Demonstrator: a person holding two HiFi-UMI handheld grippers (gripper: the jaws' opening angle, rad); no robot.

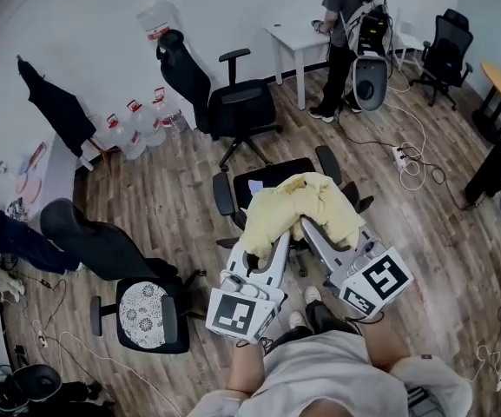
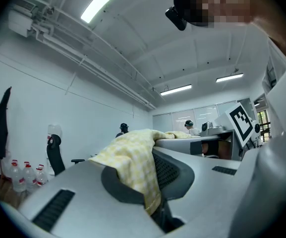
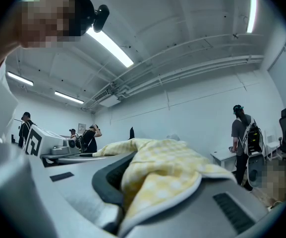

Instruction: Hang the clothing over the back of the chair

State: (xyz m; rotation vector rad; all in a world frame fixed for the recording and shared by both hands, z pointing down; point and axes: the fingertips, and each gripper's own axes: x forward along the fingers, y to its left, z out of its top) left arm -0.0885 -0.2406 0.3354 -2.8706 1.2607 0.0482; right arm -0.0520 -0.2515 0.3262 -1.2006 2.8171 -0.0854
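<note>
Partway through, by the look of it: picked up and carried to the spot, but not yet hung. In the head view, a yellow checked garment up in the air, bunched in a loose heap right over the black office chair just in front of the person.

Pinched at one end by the left gripper, jaws squeezed nearly together with a fold of the cloth caught between them and a flap hanging down past the pads. Pinched at the other end by the right gripper in the same way, jaws tight on a thick fold. Both pointing level, side by side and near each other, with the cloth slack between them.

No part of the garment seen resting on the chair. Seat and armrests in plain sight; the backrest hard to make out, likely under the cloth on the near side.

Left to do, as judged from here: pulling the two ends apart to spread the cloth, lowering it across the top of the backrest, then letting go with both grippers.
</note>
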